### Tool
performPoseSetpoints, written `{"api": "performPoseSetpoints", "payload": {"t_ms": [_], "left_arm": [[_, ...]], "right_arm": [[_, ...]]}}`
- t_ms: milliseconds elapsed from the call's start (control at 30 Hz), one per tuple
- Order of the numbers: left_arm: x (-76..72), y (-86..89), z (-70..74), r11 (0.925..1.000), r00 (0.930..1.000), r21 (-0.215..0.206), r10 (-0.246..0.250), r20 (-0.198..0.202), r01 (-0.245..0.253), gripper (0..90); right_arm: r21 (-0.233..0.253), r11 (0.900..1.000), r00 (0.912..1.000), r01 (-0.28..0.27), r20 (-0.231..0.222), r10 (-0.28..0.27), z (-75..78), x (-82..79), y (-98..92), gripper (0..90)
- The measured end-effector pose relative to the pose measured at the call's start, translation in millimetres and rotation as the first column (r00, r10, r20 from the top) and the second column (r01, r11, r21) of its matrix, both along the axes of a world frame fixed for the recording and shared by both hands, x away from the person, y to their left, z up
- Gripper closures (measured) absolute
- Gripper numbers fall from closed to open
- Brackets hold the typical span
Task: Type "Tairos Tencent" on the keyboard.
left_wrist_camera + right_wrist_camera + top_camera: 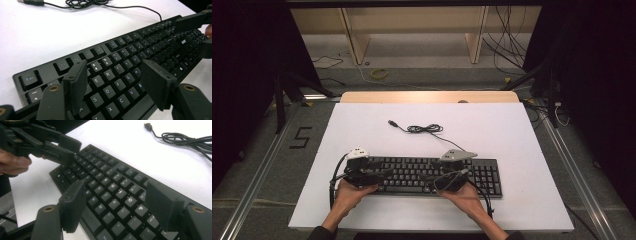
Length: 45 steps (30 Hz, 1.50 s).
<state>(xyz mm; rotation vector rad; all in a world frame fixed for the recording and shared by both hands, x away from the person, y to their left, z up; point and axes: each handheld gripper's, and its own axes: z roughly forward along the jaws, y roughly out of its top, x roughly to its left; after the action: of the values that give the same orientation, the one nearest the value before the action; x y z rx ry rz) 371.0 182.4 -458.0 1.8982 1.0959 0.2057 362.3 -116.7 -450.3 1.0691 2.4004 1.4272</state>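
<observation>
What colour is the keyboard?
Black keyboard with pale key legends; the left gripper view shows it best.

Each hand carries a black gripper with 2 flat, rectangular black jaws. On the left gripper point(113, 86) each jaw is a thick matte slab with a small screw hole near its corner, mounted on a black arm that bears a brass-coloured ringed hole. The right gripper point(118, 206) is built the same way, with 2 brass rings on its arms. In the high view the left gripper point(360, 170) has a white block on top, while the right gripper point(451, 172) carries a grey 3-cornered plate. A black cable loops from each. Dark sleeves end at the person's forearms; the hands are bare.
</observation>
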Motion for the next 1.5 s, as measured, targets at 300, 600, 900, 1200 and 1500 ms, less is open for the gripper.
{"api": "performPoseSetpoints", "payload": {"t_ms": [300,600,900,1200,1500], "left_arm": [[8.7,-8.3,-3.9,0.9991,0.9996,0.037,-0.023,-0.017,0.023,47.8],[13.6,-14.5,-7.3,0.9965,0.9983,0.063,-0.054,-0.020,0.055,67.4],[16.2,-24.6,-9.5,0.9902,0.9960,0.107,-0.088,-0.016,0.089,85.4],[18.4,-27.6,-13.8,0.9879,0.9960,0.128,-0.086,-0.026,0.088,88.9],[19.5,-29.3,-17.5,0.9857,0.9966,0.151,-0.070,-0.043,0.076,89.0]], "right_arm": [[0.012,1.000,0.9999,0.004,0.010,-0.004,-0.4,-6.7,-11.2,29.9],[0.012,1.000,0.9999,0.005,0.011,-0.005,-0.2,-11.3,-15.5,28.9],[0.015,1.000,0.9999,0.002,0.012,-0.002,-0.3,-14.7,-16.9,28.8],[0.014,1.000,0.9999,0.000,0.015,0.000,-0.5,-16.1,-16.4,28.8],[0.014,1.000,0.9999,-0.002,0.013,0.002,-0.8,-16.2,-15.8,28.8]]}}
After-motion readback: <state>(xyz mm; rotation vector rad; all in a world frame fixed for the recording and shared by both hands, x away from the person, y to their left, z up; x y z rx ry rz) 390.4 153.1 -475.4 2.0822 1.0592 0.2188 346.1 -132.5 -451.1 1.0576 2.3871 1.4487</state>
